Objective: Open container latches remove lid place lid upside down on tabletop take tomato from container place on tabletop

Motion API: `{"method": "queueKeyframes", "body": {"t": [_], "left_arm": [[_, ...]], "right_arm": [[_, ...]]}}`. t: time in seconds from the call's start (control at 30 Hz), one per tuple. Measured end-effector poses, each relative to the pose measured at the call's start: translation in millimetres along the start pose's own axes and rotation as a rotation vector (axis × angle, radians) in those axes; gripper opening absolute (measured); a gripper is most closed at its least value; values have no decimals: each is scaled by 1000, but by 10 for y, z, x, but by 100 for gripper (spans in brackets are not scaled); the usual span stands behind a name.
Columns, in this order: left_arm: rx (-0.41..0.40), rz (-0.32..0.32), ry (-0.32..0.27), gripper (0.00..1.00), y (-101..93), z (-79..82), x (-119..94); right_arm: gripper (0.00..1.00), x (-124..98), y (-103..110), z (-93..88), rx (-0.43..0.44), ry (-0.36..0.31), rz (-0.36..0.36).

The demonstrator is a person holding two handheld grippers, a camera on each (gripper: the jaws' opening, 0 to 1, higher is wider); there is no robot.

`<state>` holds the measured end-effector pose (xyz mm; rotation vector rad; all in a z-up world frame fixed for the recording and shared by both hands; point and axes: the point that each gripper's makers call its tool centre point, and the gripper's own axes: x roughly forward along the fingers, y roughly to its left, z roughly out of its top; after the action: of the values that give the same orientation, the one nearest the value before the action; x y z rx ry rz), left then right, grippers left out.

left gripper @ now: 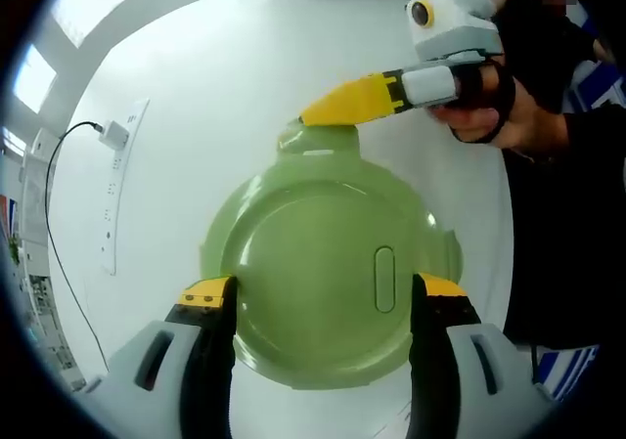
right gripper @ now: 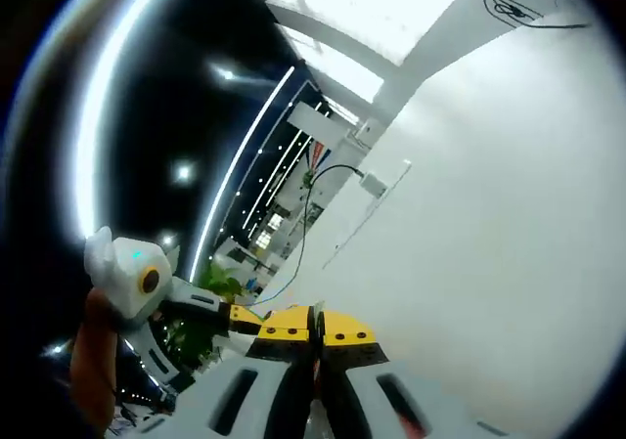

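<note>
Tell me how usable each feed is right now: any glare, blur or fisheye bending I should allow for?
Left gripper view: evenly lit and sharp on the green container lid; slight glare on the white tabletop at upper left; edges bend. Right gripper view: tilted steeply, the tabletop nearly blown out white, ceiling lights streaked into curves against a dark background, the other gripper soft.

left gripper (left gripper: 323, 292) jaws spread wide, right gripper (right gripper: 316, 333) jaws together
</note>
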<state>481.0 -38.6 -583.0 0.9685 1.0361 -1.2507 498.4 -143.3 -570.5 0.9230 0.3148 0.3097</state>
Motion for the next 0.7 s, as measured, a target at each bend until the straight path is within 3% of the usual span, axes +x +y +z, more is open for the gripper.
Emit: {"method": "queueKeyframes", "body": {"t": [0.1, 0.17, 0.4, 0.7], "left_arm": [[1, 0, -18, 66, 1, -2, -5], [1, 2, -27, 66, -2, 3, -7], [-2, 7, -66, 66, 7, 13, -16], [-84, 35, -186, 65, 25, 14, -53]], "right_arm": [[0, 8, -18, 9, 29, 22, 0], [0, -2, -12, -19, -15, 38, -2], [0, 96, -69, 50, -46, 56, 1], [4, 29, -12, 93, -76, 52, 45]]}}
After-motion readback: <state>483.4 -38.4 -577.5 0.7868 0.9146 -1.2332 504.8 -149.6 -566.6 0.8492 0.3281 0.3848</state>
